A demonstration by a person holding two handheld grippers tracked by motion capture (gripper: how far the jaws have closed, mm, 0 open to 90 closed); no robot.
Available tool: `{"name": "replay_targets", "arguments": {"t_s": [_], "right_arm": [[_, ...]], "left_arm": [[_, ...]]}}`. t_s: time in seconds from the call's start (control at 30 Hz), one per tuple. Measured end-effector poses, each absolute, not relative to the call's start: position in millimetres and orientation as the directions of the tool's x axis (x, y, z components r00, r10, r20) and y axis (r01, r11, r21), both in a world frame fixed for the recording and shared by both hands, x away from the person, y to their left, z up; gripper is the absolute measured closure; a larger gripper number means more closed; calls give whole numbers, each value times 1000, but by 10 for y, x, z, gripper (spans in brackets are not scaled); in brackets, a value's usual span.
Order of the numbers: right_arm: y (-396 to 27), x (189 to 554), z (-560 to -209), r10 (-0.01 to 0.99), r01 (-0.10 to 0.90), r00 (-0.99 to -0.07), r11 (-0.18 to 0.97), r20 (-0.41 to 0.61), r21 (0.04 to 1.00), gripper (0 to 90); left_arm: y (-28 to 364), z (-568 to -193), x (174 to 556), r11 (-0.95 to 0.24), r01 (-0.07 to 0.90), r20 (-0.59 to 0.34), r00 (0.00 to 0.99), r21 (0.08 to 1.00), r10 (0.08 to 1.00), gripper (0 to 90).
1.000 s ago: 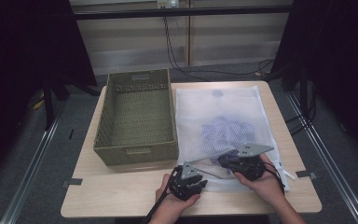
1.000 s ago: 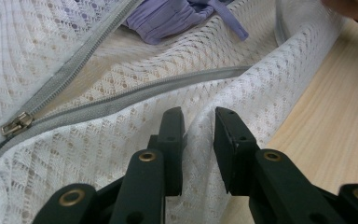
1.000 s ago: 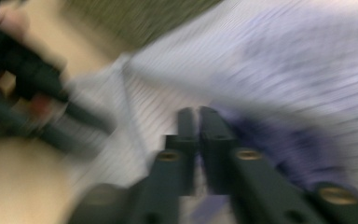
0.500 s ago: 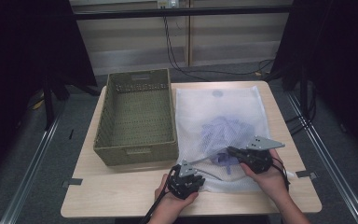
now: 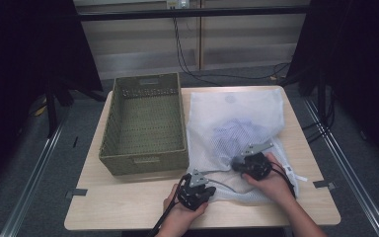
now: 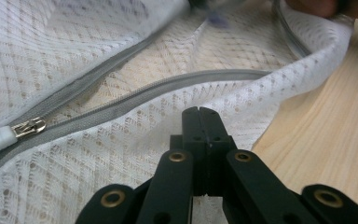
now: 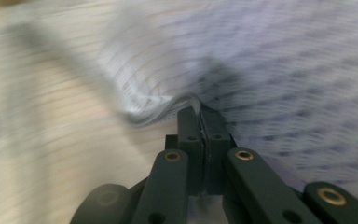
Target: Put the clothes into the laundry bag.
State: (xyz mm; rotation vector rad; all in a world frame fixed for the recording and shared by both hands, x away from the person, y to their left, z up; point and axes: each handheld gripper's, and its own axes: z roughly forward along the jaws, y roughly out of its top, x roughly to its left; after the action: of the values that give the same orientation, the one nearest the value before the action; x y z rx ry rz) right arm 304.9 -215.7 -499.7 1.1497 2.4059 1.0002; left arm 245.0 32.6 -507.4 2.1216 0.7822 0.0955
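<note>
The white mesh laundry bag (image 5: 237, 123) (zipper at 9 o'clock) is pinched by both tightly closed grippers: left gripper (image 6: 204, 122), right gripper (image 7: 198, 114).

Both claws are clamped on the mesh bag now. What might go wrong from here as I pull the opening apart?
1. The left claw pinches only the thin mesh bag edge below the zipper; a hard pull may slip or snag the weave.
2. The right claw may be gripping the garment through the mesh; the blur hides that, and then the opening would not spread.
3. The bag's near corner lies by the table edge and may slide off.
</note>
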Motion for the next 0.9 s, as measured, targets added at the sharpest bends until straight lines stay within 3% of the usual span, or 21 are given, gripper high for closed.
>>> {"name": "replay_targets", "arguments": {"t_s": [0.07, 0.13, 0.27, 0.37, 0.4, 0.47, 0.57, 0.63, 0.73, 0.9], "right_arm": [[-2257, 3189, -5006, 845, 602, -534, 364, 19, 710, 890], [-2310, 3228, -5017, 861, 620, -507, 327, 45, 714, 891], [-2338, 2994, -4907, 743, 541, -662, 385, 98, 748, 857], [-2519, 2757, -4808, 729, 505, -678, 375, 89, 777, 516], [-2641, 2702, -4775, 753, 514, -649, 327, 110, 793, 436], [-2952, 2597, -4713, 821, 550, -547, 201, 167, 811, 414], [-3418, 2444, -4730, 928, 582, -324, 44, 182, 812, 351], [-3641, 2379, -4807, 964, 610, -223, 22, 146, 792, 320], [-3756, 2373, -4883, 973, 651, -168, -9, 156, 759, 318], [-3636, 2456, -4997, 967, 686, -207, 38, 146, 726, 467]], "left_arm": [[328, -5075, 2453, -436, 507, -212, 797, 744, 566, 900], [335, -5076, 2459, -428, 519, -223, 789, 739, 572, 900], [385, -5098, 2517, -382, 568, -310, 771, 729, 556, 887], [512, -5043, 2462, -269, 513, -295, 767, 815, 570, 735], [561, -5000, 2437, -246, 485, -269, 763, 839, 588, 686], [682, -4900, 2421, -206, 448, -233, 741, 870, 629, 555], [865, -4848, 2481, -197, 466, -219, 695, 863, 685, 460], [940, -4917, 2554, -226, 514, -227, 674, 827, 703, 438], [957, -5034, 2623, -243, 580, -256, 645, 777, 720, 447], [903, -5081, 2670, -274, 599, -261, 653, 753, 711, 533]]}}
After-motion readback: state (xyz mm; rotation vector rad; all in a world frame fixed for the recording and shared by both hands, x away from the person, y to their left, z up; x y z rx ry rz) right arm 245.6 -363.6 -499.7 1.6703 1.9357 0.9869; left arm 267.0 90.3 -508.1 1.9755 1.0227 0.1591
